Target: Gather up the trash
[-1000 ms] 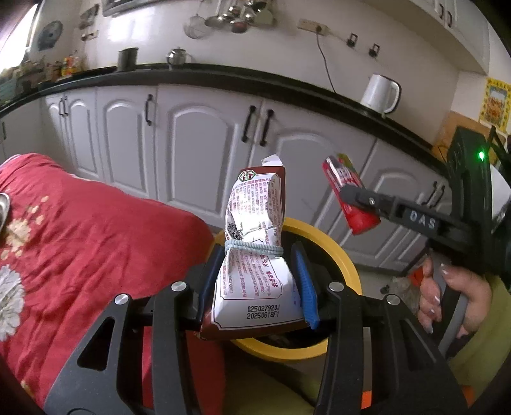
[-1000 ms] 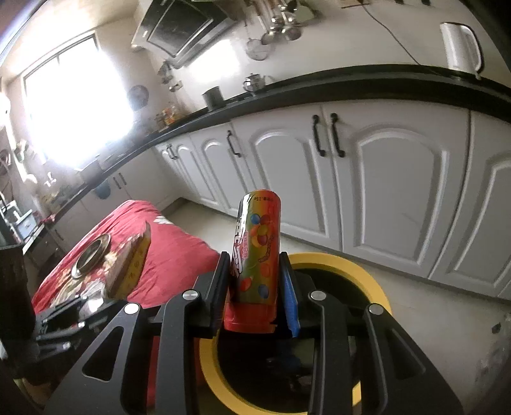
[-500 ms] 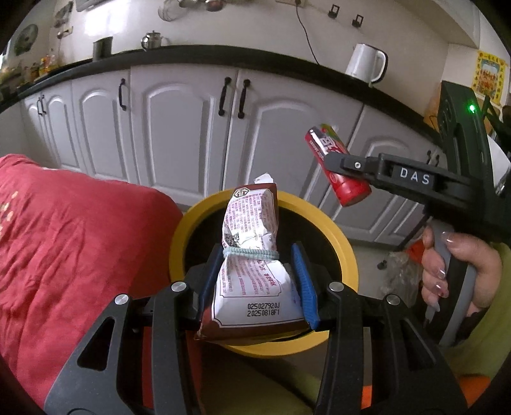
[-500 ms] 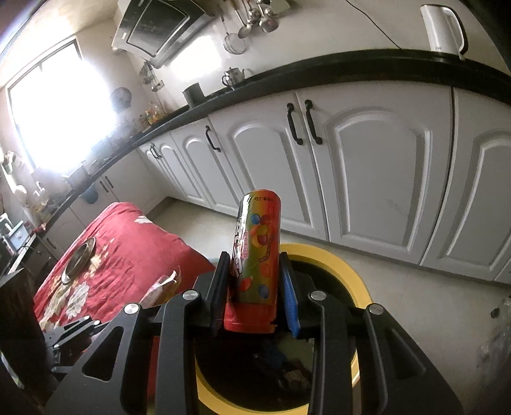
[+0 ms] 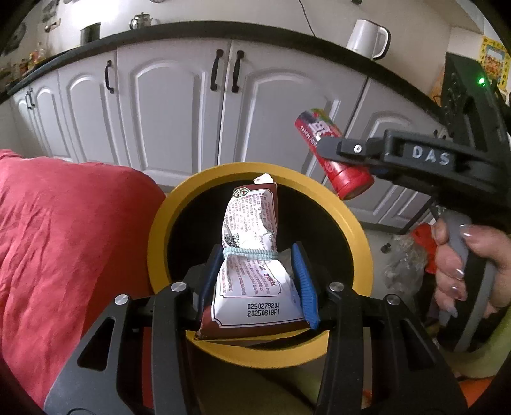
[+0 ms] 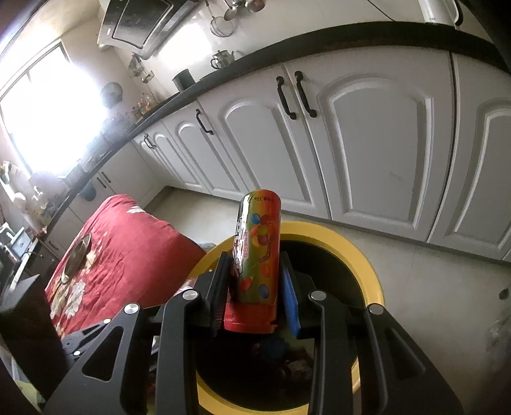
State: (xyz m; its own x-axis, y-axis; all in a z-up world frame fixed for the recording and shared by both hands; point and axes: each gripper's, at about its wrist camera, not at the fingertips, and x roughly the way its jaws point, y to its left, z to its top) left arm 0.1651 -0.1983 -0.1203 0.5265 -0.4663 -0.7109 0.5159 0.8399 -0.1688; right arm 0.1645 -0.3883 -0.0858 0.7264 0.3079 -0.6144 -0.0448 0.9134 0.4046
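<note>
White cabinets [image 5: 179, 115] under a dark counter [image 5: 223, 30] fill the background; a white kettle [image 5: 367, 38] stands on that counter. A red cloth [image 5: 64, 242] covers the table at the left of both views.

The bin [image 5: 364, 255], yellow-rimmed and black inside, stands just beside the cloth's edge, below both of your claws. Dark trash lies at its bottom in the right wrist view.

Your left claw [image 5: 258, 281] grips a packet [image 5: 252, 265] at its lower half. The packet is white and brown, printed with text, and tied round the middle with a pale blue band. It is held upright above the bin opening.

Your right claw [image 6: 255, 287] grips a tube [image 6: 258, 252] near its red base. The tube bears coloured dots and stands upright between the pads, above the bin's rim. In the left wrist view the same tube [image 5: 332, 159] appears tilted, right of the bin's far rim.

Your right hand [image 5: 463, 261] clasps the grey handle.
</note>
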